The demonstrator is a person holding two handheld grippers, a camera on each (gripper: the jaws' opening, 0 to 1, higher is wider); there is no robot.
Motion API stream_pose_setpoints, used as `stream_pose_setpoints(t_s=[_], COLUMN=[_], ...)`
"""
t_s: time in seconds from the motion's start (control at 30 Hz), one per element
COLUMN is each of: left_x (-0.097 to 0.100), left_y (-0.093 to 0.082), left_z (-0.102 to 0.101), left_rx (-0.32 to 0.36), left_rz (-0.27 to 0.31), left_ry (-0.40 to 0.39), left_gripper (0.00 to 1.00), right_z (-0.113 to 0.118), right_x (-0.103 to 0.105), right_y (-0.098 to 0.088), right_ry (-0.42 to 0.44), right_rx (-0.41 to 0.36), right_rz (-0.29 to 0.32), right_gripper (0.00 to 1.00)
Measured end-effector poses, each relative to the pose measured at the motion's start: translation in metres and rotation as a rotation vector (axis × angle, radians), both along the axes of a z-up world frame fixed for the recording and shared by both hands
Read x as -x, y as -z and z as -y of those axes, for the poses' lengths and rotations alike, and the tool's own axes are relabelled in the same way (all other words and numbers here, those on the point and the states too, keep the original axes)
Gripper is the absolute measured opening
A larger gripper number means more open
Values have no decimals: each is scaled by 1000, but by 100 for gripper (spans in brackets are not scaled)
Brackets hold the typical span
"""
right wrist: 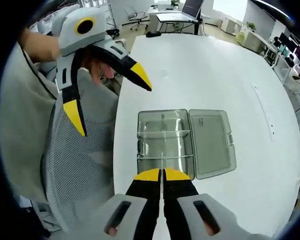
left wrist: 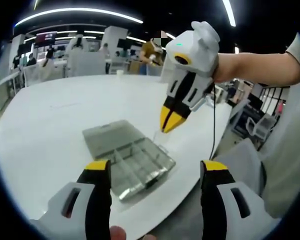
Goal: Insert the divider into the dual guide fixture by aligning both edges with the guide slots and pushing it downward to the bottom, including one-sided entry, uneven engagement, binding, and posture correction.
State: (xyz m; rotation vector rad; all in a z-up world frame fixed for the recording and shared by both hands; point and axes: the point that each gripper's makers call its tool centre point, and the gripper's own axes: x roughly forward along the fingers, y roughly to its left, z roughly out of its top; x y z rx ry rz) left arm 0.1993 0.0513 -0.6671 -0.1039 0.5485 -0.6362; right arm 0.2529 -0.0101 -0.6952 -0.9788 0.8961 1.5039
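The right gripper (right wrist: 163, 174) has its jaws pressed together on a thin clear divider (right wrist: 162, 162), holding it just above the open box (right wrist: 162, 142) on the white bench (right wrist: 200, 70). The box lid (right wrist: 210, 142) lies flat beside it. The left gripper (left wrist: 155, 172) has its jaws wide apart and holds nothing, up above the box.

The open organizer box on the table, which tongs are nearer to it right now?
Right. The right tongs hang just above the organizer box, shut on a thin clear divider. The left tongs are open, held off the table's edge, farther away.
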Motion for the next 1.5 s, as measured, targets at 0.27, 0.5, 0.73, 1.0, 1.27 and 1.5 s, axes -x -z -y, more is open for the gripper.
stream_pose_setpoints(t_s=[0.27,0.5,0.73,1.0,1.27,1.5], left_x=[0,1,2,1,1,0], left_y=[2,4,6,8,10,12], left_z=[0,1,2,0,0,-1], left_rx=[-2,-5,-5,-5,-6,-6], left_rz=[-3,-11,-18,-23,-29,-34], left_ry=[4,7,8,4,5,6], left_gripper=[70,70,70,70,70,69], right_z=[0,0,-1,1,1,2], right_x=[0,-1,-2,-3,-4,-6], right_y=[5,10,12,17,20,25], right_ry=[-11,-17,-18,-20,-21,-13], right_rx=[-1,-9,-11,-6,-1,1], right_rz=[5,6,8,5,1,-4], right_gripper=[0,0,0,0,0,0])
